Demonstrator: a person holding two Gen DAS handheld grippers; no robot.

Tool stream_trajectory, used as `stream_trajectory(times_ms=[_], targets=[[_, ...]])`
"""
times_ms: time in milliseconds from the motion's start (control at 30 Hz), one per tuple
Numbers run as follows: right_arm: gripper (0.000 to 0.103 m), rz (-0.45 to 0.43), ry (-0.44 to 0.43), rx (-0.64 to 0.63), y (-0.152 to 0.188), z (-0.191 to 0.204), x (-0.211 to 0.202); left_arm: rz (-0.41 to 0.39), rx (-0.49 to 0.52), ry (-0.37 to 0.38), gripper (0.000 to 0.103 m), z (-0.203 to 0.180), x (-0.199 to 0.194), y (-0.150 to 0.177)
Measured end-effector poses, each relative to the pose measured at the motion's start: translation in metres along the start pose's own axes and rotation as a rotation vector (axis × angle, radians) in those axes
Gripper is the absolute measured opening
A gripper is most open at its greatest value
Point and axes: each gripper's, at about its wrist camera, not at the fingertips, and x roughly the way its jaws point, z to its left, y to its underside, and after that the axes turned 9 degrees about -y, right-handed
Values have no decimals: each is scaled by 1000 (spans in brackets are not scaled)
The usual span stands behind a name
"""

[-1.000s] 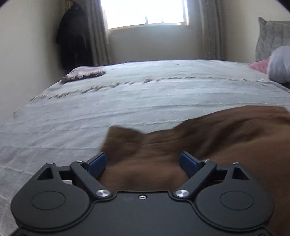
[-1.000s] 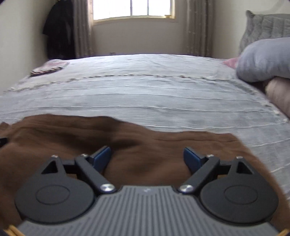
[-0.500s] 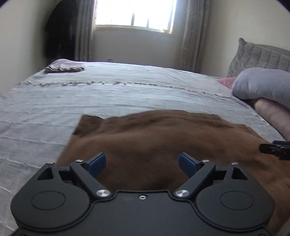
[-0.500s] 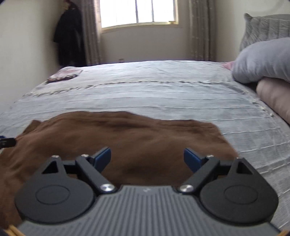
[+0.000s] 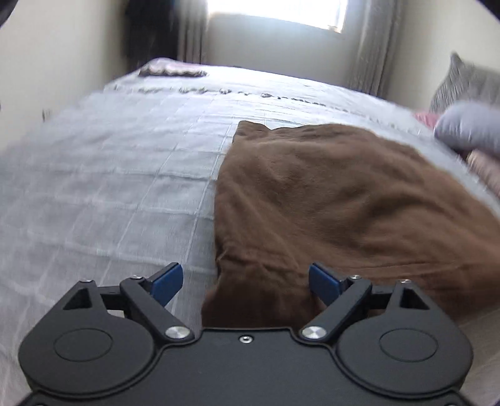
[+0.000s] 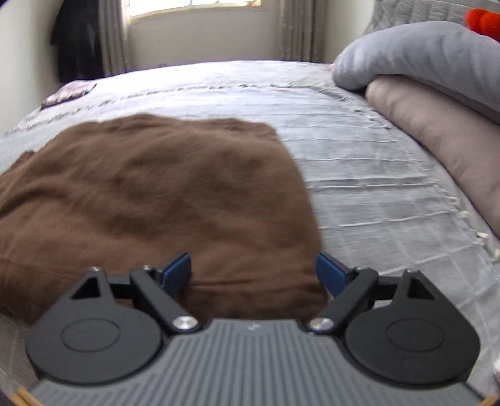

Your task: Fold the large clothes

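A: From the left wrist we look forward along our own jaws, low over the bed (image 5: 109,175), facing the far window (image 5: 278,12). The brown garment (image 5: 343,200) fills the right half, close in.

B: From the right wrist we face the same way, equally low and near. Here the garment (image 6: 156,193) sits left of centre, and the pillows (image 6: 431,78) loom close on the right.

A: So we share the garment, the bed, the window wall and the small folded item (image 5: 172,70) at the far left corner.

B: Agreed; it shows here too (image 6: 67,93).
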Motion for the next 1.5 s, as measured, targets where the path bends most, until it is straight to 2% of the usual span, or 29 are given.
stream_trajectory(times_ms=[33,67,167,200,433,467,533,600,667,733,767,800,833,867,933,967,1033,1100,1133,1167,1200,1233,1267,1300,1400,1500], targets=[[89,-8,-15,23,0,-5,-9,14,-30,40,88,6,-9,2],[90,-28,-68,93,2,-17,-24,25,-60,76,92,11,-15,4],[93,5,-135,217,5,-37,-34,99,-182,166,97,25,-22,11],[93,5,-135,217,5,-37,-34,126,-230,196,97,31,-21,13],[94,96,-273,467,29,-68,-15,332,-634,369,95,60,15,48],[94,101,-290,494,32,-69,-10,325,-677,373,95,60,19,52],[93,98,-300,536,37,-70,0,261,-735,383,95,57,20,56],[92,81,-298,552,38,-69,4,224,-760,384,93,52,24,56],[89,36,-304,583,38,-68,10,189,-768,363,85,46,29,53],[73,-15,-305,641,36,-67,21,161,-787,333,78,42,33,52],[72,-27,-290,665,35,-68,25,149,-793,314,72,39,34,50],[64,-39,-273,673,34,-68,26,137,-792,289,65,36,34,49],[50,-46,-254,666,33,-66,26,129,-785,262,53,32,35,47],[44,-46,-254,666,33,-66,26,122,-769,244,44,29,35,46],[28,-72,-235,616,26,-61,13,96,-755,232,33,25,26,42],[26,-72,-235,616,26,-61,13,66,-748,232,29,25,16,41],[24,-92,-245,587,17,-60,-12,10,-739,245,28,25,-4,36],[24,-58,-216,515,11,-55,-15,13,-735,256,28,25,-10,36],[27,-26,-184,457,8,-50,-12,31,-717,243,35,24,-6,37],[31,-26,-184,457,8,-50,-12,58,-703,219,43,24,-1,39],[40,1,-145,414,7,-44,-9,98,-709,208,48,28,6,45],[53,9,-63,353,6,-36,-10,121,-728,214,52,30,12,50],[61,-15,-23,311,5,-29,-14,122,-743,227,57,32,14,54],[75,-40,11,260,4,-22,-19,122,-749,245,59,33,18,56],[78,-94,84,124,-3,4,-32,103,-774,259,65,30,25,57],[78,-149,-24,62,-7,36,-41,62,-786,230,64,20,31,50]])
